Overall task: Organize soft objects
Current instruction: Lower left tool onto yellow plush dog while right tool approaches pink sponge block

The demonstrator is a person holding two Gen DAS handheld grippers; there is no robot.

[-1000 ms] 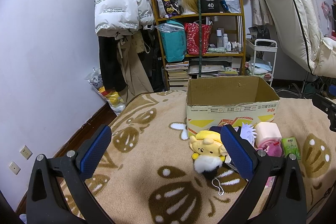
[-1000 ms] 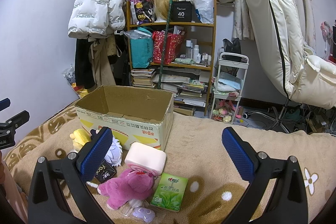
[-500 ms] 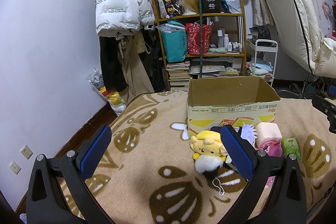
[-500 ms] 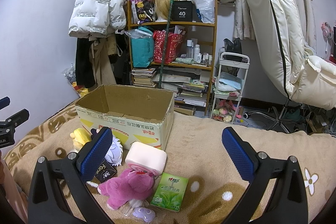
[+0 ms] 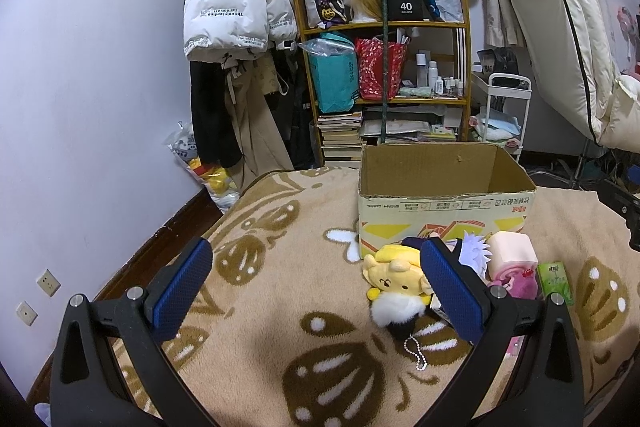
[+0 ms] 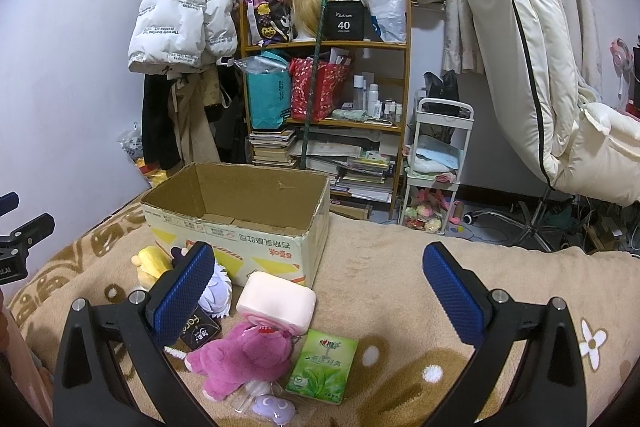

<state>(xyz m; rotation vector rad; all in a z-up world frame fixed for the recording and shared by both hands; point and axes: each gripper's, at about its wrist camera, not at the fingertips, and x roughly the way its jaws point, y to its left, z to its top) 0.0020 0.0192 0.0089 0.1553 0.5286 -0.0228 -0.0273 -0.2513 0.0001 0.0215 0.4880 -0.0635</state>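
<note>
Soft items on the blanket (image 6: 400, 307), all clustered against the front of the box (image 6: 240, 239): one yellow plush (image 5: 396, 273), one pink plush (image 6: 244, 355), one white-haired doll (image 6: 218, 291), one white pompom (image 5: 394, 309) with a bead chain, one pink-and-cream block (image 6: 276, 301). The yellow plush lies on its side, face toward the left wrist camera, touching the pompom below it. The pink plush lies sprawled just below the block, touching it. The doll is partly hidden behind a finger in both views.

Other items in the cluster: one green tissue pack (image 6: 324, 367) lying flat just right of the pink plush, one dark card (image 6: 198, 327) and one small lilac charm (image 6: 272, 407) at the near edge.

One box, cardboard, top open, upright; no soft item is visible inside it.

Left gripper (image 5: 316, 287): fingers spread wide, holding nothing, above the blanket left of the cluster. Right gripper (image 6: 318, 291): fingers spread wide, holding nothing, above the cluster and the bare blanket to its right.

Behind: one shelf (image 6: 324, 107), one cart (image 6: 436, 163), one chair (image 6: 532, 67), one white jacket (image 6: 180, 15).
</note>
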